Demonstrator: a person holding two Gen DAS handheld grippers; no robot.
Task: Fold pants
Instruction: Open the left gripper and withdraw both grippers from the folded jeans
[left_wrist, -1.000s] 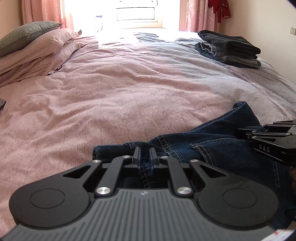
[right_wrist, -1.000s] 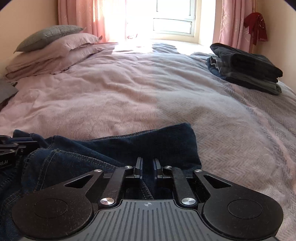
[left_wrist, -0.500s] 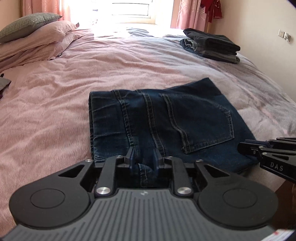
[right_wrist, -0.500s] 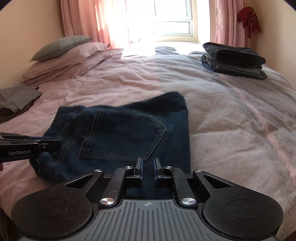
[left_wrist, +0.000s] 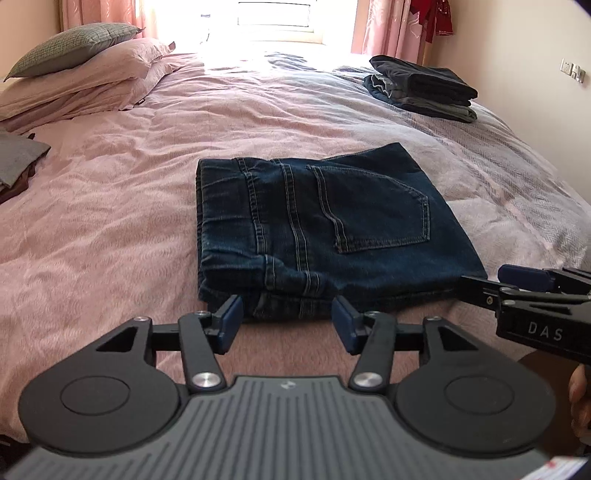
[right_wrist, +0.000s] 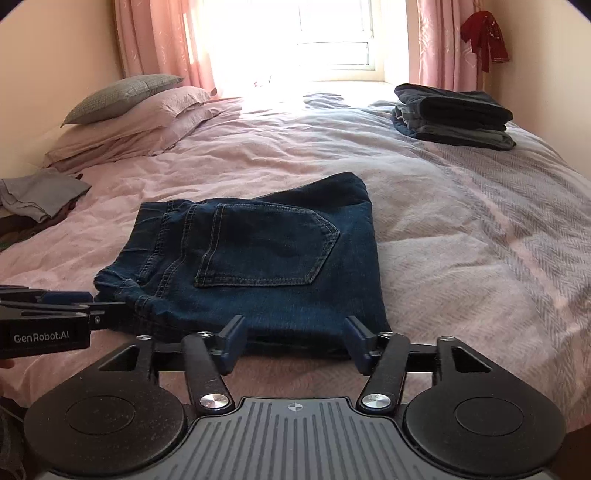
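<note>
Neatly folded, the dark jeans (left_wrist: 317, 229) lie flat, both grippers' fingers (left_wrist: 231, 323) opening, empty

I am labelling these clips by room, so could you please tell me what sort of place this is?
It is a bedroom, most likely in a home. A large bed with a pink duvet fills the view, pillows are stacked at one end, and pink curtains frame a bright window. Folded jeans lie on the bed.

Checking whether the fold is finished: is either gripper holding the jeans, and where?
Nothing is held: left gripper and right gripper are opening, clear of the jeans.
</note>
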